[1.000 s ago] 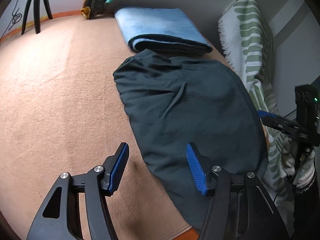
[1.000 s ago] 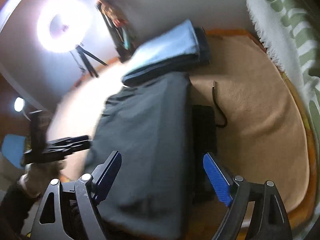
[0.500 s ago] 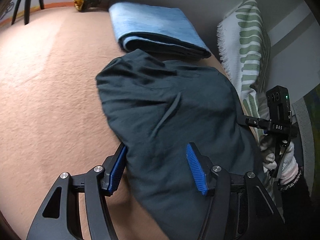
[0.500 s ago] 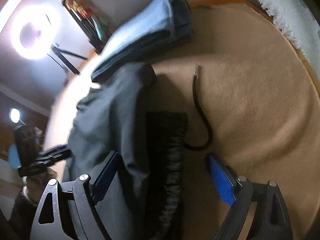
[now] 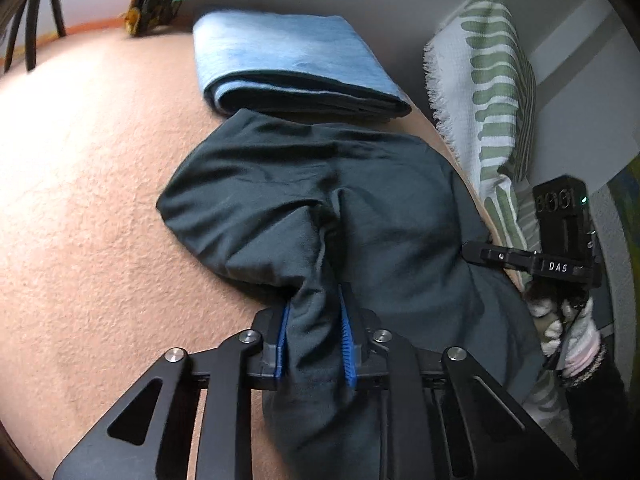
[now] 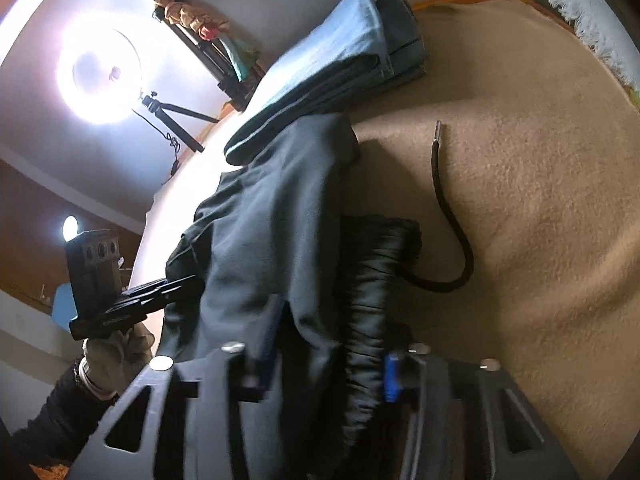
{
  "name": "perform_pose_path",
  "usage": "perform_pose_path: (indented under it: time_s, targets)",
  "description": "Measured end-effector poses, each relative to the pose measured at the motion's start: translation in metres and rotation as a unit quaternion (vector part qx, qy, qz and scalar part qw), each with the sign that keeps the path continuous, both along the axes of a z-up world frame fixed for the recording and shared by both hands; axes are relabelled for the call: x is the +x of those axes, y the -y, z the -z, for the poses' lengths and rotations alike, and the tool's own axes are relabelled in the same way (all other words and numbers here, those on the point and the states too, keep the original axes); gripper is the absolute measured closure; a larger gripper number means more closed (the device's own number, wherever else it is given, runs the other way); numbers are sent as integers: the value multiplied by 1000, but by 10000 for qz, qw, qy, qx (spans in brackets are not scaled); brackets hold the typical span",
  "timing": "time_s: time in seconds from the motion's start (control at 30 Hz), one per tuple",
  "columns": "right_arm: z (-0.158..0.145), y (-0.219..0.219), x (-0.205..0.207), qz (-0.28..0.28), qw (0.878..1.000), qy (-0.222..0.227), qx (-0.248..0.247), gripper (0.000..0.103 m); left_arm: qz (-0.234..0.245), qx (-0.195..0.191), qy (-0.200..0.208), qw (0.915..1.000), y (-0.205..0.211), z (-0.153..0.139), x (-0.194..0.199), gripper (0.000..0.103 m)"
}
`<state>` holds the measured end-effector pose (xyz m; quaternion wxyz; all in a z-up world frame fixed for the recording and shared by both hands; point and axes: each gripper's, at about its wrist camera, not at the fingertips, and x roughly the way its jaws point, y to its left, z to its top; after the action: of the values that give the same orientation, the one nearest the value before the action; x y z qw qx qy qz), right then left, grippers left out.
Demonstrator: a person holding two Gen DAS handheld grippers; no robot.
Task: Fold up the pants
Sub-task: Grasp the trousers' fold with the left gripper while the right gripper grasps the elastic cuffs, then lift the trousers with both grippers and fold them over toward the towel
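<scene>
Peach-tan blanket covers the flat surface, with a grey wall behind and a lit ring light on a tripod off to one side. Dark teal pants lie on the blanket as a bunched, folded mass of smooth, matte cloth, creased where it is pulled. In the left wrist view their long axis runs from the near edge away toward a folded blue towel, whose near edge the far end of the pants touches or overlaps. A gathered black waistband shows along the right side in the right wrist view, and a black drawcord trails from it across the bare blanket, curving away with its tip pointing toward the far end.

Left gripper is closed narrow on a ridge of the pants' near edge, blue pads pressed to the cloth on both sides. Right gripper is closed on cloth too, with the pants and waistband bunched between its pads. A white throw with green stripes hangs beside the pants on the right.
</scene>
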<state>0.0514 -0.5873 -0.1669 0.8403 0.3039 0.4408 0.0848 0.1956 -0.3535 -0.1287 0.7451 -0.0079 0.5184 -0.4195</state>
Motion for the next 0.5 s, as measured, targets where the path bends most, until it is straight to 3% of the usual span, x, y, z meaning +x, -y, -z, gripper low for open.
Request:
perform_pose_path:
  time_s: [0.2,0.27,0.3,0.33,0.4,0.43,0.5]
  targets:
    - [-8,-9,1,-70,9991,-32,-410,77,184,274,697,9970,8,-15,-17,91]
    - [-6,-8,3,-78,9988,-96,-473,67,224,300,845,9957,9,-17,-19,91]
    - [-3,-6,5,-9,9982,-228,-552,52,234,305,881,9954,10,-18,-20,91]
    - [0,-5,8,51,9983,-256,-524,45,238,306,905,9951,10,-19,-20,91]
    - [1,-2,9,94,9990,-168,-402,45,235,318,983,9944,11,-20,-20,91]
    - [2,-3,10,50,9994,-145,-307,60,244,322,1029,9939,11,-21,-20,91]
    - [2,-6,10,47,9996,-96,-264,67,271,325,1164,9923,12,-24,-22,92]
